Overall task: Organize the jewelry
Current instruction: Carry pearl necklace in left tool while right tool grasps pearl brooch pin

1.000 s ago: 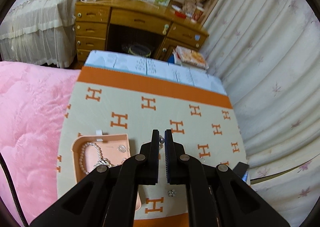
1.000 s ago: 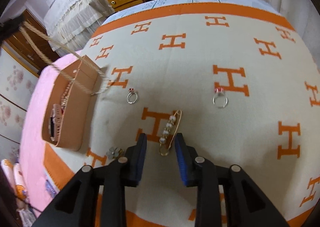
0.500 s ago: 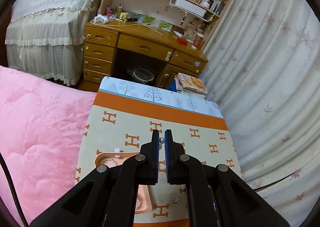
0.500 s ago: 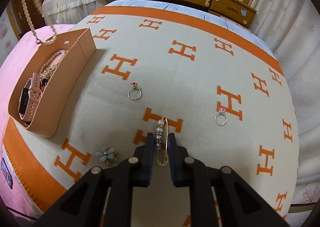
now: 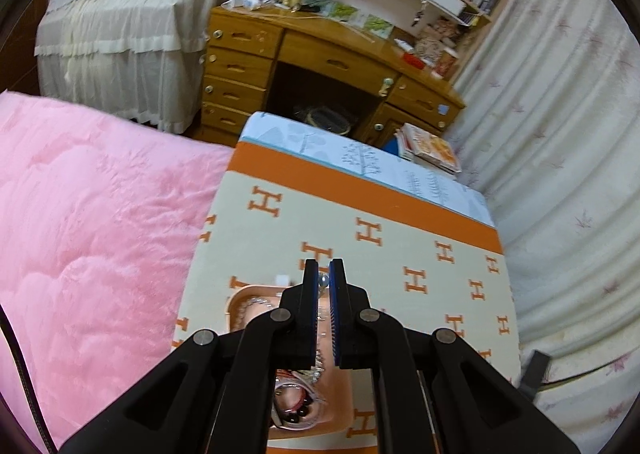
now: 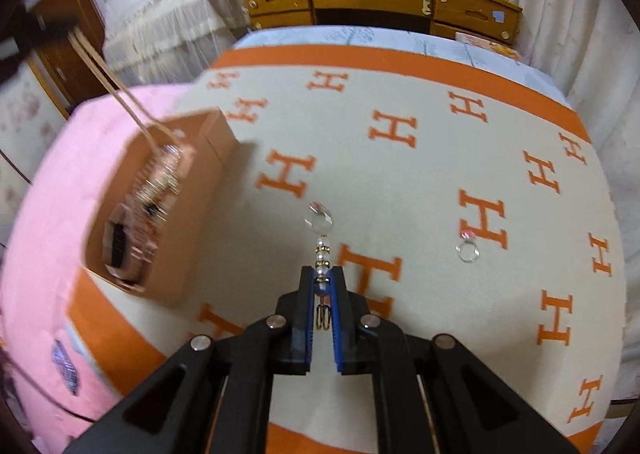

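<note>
2 sets of fingers grip jewelry: left (image 5: 324, 274) a bead (image 5: 322, 280), right (image 6: 322, 281) a pearl pin (image 6: 322, 254), over H-printed blanket (image 6: 420, 181).

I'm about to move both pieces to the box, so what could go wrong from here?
The right gripper pinches the pearl pin by one bead; it may swivel or slip out.

The necklace hangs from the left gripper into the box; its strand could drape over the wall.

The ring lying on the blanket is easily overlooked.

both hand-held grippers (image 5: 324, 278) (image 6: 323, 282) clamped
</note>
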Demonstrator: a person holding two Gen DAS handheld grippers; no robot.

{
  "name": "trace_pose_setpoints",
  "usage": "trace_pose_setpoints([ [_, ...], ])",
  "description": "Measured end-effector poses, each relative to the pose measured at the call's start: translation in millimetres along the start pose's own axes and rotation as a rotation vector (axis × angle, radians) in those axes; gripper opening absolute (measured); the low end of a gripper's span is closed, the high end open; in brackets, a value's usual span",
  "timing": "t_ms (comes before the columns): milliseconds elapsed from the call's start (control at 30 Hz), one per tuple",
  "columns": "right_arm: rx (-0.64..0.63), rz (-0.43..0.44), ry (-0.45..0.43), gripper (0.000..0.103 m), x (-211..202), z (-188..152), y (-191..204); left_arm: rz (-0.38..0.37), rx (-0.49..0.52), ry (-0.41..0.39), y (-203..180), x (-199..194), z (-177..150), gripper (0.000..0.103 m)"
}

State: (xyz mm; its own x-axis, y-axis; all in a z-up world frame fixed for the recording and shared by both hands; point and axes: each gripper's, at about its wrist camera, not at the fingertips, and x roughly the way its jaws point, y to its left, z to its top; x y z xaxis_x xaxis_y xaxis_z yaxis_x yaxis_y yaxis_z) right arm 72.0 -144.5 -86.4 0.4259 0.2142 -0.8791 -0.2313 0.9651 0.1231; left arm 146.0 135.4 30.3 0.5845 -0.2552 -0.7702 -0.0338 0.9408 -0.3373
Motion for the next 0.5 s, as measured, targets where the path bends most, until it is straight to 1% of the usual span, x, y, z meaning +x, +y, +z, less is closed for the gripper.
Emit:
trace_pose_setpoints([
  [167, 0.037, 0.136, -0.035, 0.007, -19.0, 18.6, 1.4, 0.022, -0.027, 0.011, 17.6, 9.2, -3.8, 0.003],
  [333, 0.008, 0.189, -0.063, 0.007, -27.6, 38.0, 21.9, 0.029, -0.042, 0.016, 29.2, 14.1, -7.2, 0.003],
  [500, -0.037, 0.243, -0.069, 0.007, -23.4, 57.3, 48.8, 0.042, -0.047, 0.027, 39.3, 21.1, -11.7, 0.003],
])
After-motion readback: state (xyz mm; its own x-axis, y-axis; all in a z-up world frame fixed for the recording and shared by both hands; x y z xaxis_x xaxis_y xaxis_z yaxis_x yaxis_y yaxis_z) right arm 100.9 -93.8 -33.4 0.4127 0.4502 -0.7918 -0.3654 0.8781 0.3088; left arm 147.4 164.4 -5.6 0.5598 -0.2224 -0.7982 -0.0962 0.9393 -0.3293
